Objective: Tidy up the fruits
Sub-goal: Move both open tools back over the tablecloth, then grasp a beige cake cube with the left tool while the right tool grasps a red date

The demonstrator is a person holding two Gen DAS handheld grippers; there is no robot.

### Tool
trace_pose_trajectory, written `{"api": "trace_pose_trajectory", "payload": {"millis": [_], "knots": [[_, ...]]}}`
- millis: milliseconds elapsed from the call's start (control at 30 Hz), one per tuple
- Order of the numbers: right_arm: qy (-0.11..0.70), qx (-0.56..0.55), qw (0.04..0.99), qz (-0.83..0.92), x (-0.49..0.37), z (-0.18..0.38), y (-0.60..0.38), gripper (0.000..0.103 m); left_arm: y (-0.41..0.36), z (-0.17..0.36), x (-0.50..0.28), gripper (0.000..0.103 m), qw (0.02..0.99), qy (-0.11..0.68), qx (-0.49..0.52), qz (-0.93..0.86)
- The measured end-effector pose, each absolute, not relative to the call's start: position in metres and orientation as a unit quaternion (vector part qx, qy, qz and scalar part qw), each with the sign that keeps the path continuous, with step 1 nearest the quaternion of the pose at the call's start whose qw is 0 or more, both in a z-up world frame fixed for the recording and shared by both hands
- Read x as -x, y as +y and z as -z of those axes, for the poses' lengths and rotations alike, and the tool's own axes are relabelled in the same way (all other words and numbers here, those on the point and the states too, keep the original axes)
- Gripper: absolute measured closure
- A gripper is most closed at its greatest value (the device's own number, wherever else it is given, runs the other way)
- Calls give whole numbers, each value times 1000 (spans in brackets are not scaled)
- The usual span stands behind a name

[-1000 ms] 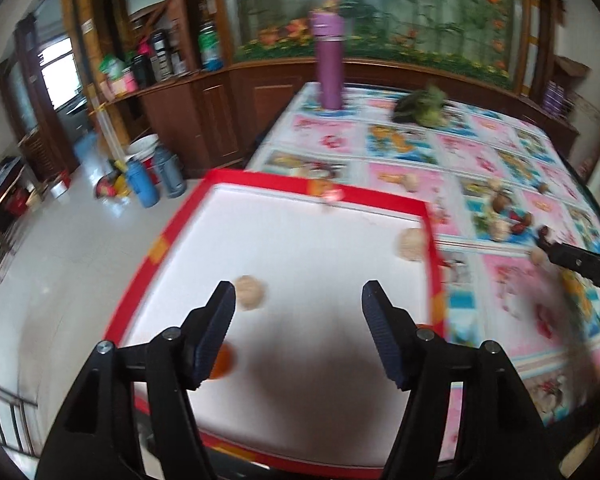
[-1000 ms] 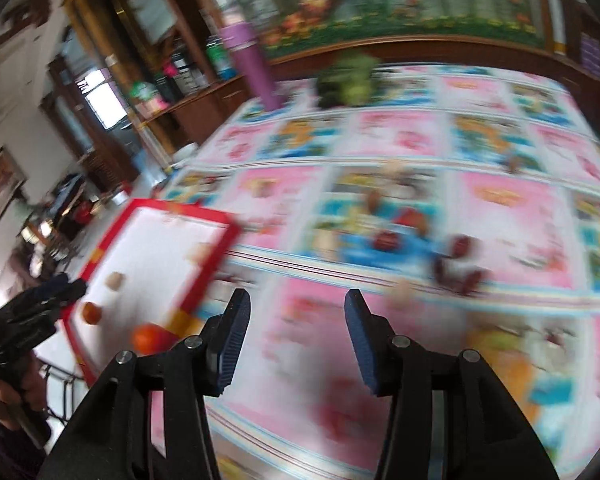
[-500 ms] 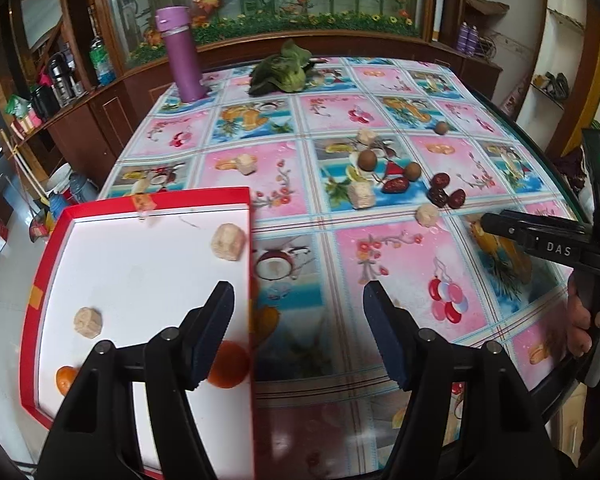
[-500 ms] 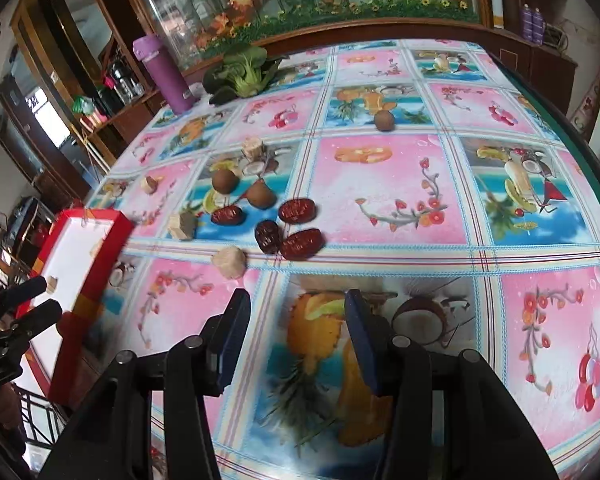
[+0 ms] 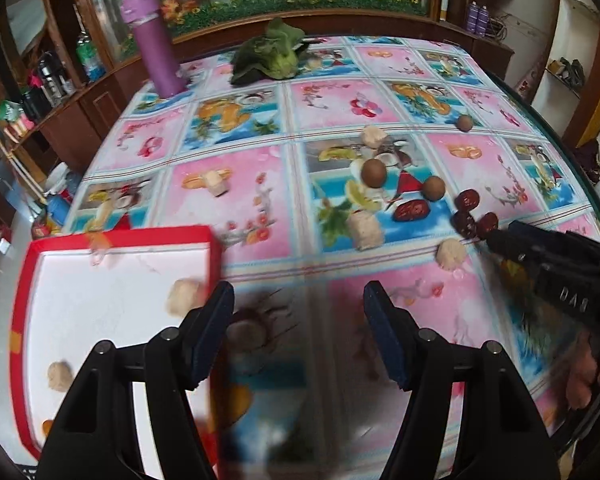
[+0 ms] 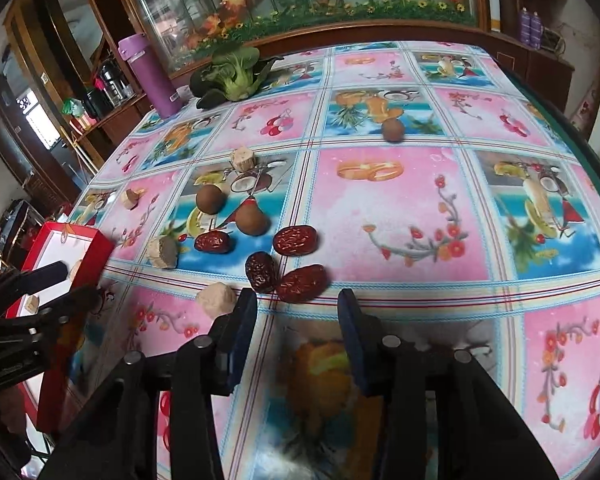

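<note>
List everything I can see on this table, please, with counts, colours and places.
Dates: four, dark red, cloth's middle, nearest right gripper.
Brown fruits: three, round; two by dates, one farther back.
Beige chunks: five on cloth; at least two more in tray.
Tray: one, red rim, white inside, left edge.
Greens: one bunch, far end.
Bottle: one, purple, far left.
Left gripper: black, open.
Right gripper: black, open.

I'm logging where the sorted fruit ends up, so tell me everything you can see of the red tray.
The red tray is a shallow rectangular box with red walls and a white floor, seemingly card or plastic. It sits level at the table's near left edge, on the fruit-print cloth. Inside lie several pale beige chunks and something orange at its near end. The open left gripper hovers beside its right wall, which partly blurs from motion.
</note>
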State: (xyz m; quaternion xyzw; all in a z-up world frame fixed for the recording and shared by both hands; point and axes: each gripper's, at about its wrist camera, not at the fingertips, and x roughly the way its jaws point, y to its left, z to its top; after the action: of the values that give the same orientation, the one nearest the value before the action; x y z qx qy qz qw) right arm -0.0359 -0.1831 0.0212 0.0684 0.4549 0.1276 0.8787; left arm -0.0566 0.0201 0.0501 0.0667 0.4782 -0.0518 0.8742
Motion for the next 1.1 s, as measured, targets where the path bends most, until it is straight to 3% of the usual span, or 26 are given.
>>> {"api": "trace_pose_trajectory", "payload": {"millis": [467,700,800,1033,1100], "knots": [[448,-51,885,-119,28,-17,-180,64,-9,-25,9,35,863,498,-66,60],[443,-32,889,-113,27,-16,-176,68,-14,-17,5,53,861,499,-63,75],[441,-22,891,-108,28,-16,-174,71,-16,-17,3,65,860,499,-55,89],[432,7,896,-99,31,-14,-168,75,-17,-17,5,81,861,495,-51,103],[432,-2,896,-100,31,-15,-170,75,-14,-17,6,82,861,496,-44,107]]}}
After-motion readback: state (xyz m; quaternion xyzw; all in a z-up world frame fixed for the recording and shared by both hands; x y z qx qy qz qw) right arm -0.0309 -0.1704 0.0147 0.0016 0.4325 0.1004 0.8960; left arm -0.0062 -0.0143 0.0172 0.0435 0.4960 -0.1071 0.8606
